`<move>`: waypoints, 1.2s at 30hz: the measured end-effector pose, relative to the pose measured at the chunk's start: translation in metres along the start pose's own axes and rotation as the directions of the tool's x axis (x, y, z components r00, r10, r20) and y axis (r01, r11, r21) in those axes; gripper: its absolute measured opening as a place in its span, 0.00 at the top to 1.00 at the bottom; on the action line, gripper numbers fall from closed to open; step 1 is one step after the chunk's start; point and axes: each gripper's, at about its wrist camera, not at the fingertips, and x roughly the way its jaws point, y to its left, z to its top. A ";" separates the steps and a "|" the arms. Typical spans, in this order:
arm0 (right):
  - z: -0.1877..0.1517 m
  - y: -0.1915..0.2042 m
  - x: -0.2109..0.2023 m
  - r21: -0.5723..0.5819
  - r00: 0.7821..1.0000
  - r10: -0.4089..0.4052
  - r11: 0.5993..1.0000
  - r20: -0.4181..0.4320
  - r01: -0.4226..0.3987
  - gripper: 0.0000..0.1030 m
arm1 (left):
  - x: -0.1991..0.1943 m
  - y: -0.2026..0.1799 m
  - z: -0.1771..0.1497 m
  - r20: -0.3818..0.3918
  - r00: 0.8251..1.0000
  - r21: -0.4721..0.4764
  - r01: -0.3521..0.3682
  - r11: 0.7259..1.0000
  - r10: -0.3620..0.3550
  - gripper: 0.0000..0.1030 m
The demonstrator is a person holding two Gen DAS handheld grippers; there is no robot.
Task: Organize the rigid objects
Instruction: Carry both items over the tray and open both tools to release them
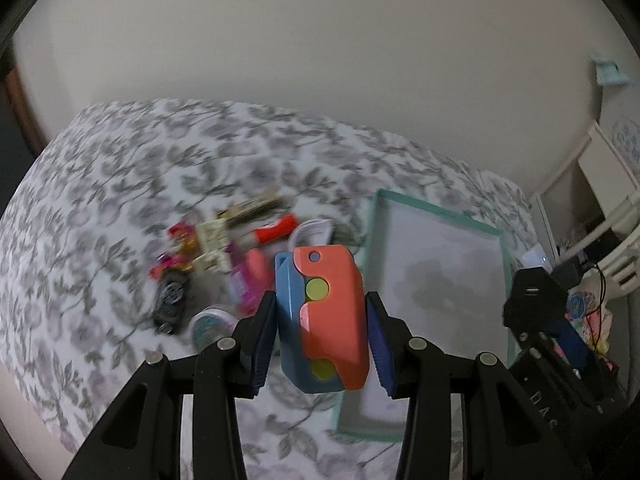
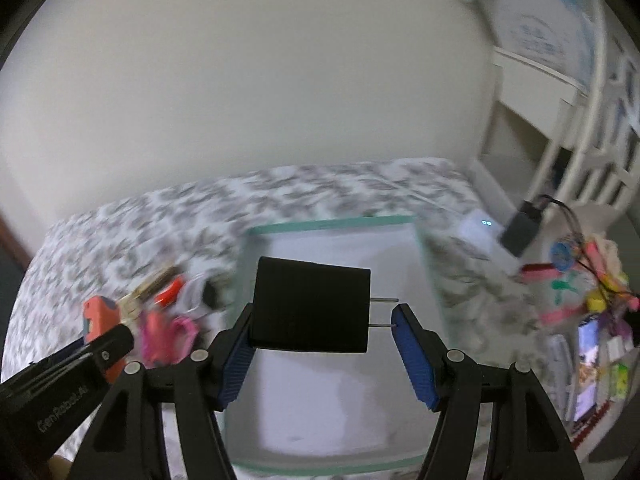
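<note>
The left gripper (image 1: 322, 330) is clamped on an orange and blue plastic toy block with yellow-green round buttons (image 1: 326, 320), its ribbed blue pads (image 1: 264, 340) pressed against both sides of the toy, which is held clear above the bed. The right gripper (image 2: 320, 354) holds a black rectangular plug adapter with two metal prongs (image 2: 310, 308): the left pad presses the adapter's body, and the prongs reach across to the tip of the right pad, so the adapter spans the wide-set jaws lengthwise.

Under both tools lies a shallow white rectangular tray with a mint-green rim (image 2: 332, 222), resting on a bed covered with a white sheet printed with grey leaves (image 1: 120, 168), toward the bed's right edge. In the right wrist view the adapter hangs over the tray's interior; in the left wrist view the toy block hangs over the tray's left rim.

To the left of the tray, near the middle of the bed, sits a blurred heap of small things: a red and white tube-like item (image 1: 276, 232), a pink and gold toy vehicle with black wheels (image 1: 176, 276), a flat pink packet (image 1: 248, 284) and a round lidded tub (image 1: 212, 324).

Past the bed's right edge stands white slatted furniture (image 2: 560, 136) with colourful clutter (image 2: 592, 300) at its foot.
</note>
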 end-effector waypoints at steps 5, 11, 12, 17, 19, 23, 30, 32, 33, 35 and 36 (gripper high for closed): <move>0.009 -0.030 0.021 0.038 0.997 -0.068 0.997 -0.035 0.070 0.33 | 0.019 -0.032 0.009 -0.003 1.000 0.048 0.027 0.998 -0.027 0.56; 0.008 -0.044 0.045 0.033 0.993 -0.103 0.994 -0.051 0.105 0.32 | 0.046 -0.058 0.014 -0.018 0.998 0.088 0.069 0.994 -0.068 0.56; 0.008 -0.045 0.050 0.033 0.994 -0.099 0.994 -0.053 0.101 0.32 | 0.051 -0.060 0.014 -0.024 0.997 0.086 0.077 0.993 -0.075 0.56; -0.001 -0.051 0.077 0.020 0.991 -0.099 0.995 -0.095 0.101 0.32 | 0.080 -0.066 0.013 -0.055 0.994 0.087 0.103 0.991 -0.098 0.56; -0.005 -0.052 0.088 0.017 0.988 -0.104 0.994 -0.117 0.107 0.32 | 0.089 -0.067 0.011 -0.062 0.993 0.088 0.110 0.990 -0.105 0.56; -0.014 -0.055 0.105 0.017 0.980 -0.115 0.993 -0.160 0.119 0.32 | 0.101 -0.072 0.007 -0.077 0.990 0.101 0.127 0.987 -0.120 0.56; -0.030 -0.059 0.123 0.013 0.966 -0.132 0.990 -0.221 0.139 0.32 | 0.113 -0.078 -0.001 -0.114 0.984 0.119 0.151 0.981 -0.138 0.56; -0.033 -0.059 0.126 0.005 0.963 -0.135 0.990 -0.232 0.140 0.32 | 0.118 -0.078 -0.003 -0.131 0.982 0.115 0.154 0.981 -0.138 0.56; -0.035 -0.059 0.127 0.000 0.962 -0.136 0.990 -0.238 0.140 0.32 | 0.120 -0.078 -0.004 -0.138 0.981 0.114 0.155 0.981 -0.139 0.56; -0.036 -0.059 0.130 -0.001 0.959 -0.137 0.990 -0.247 0.141 0.32 | 0.123 -0.078 -0.005 -0.149 0.979 0.111 0.155 0.982 -0.138 0.56; -0.036 -0.060 0.130 0.002 0.960 -0.135 0.990 -0.246 0.140 0.32 | 0.124 -0.078 -0.006 -0.152 0.979 0.111 0.153 0.982 -0.135 0.56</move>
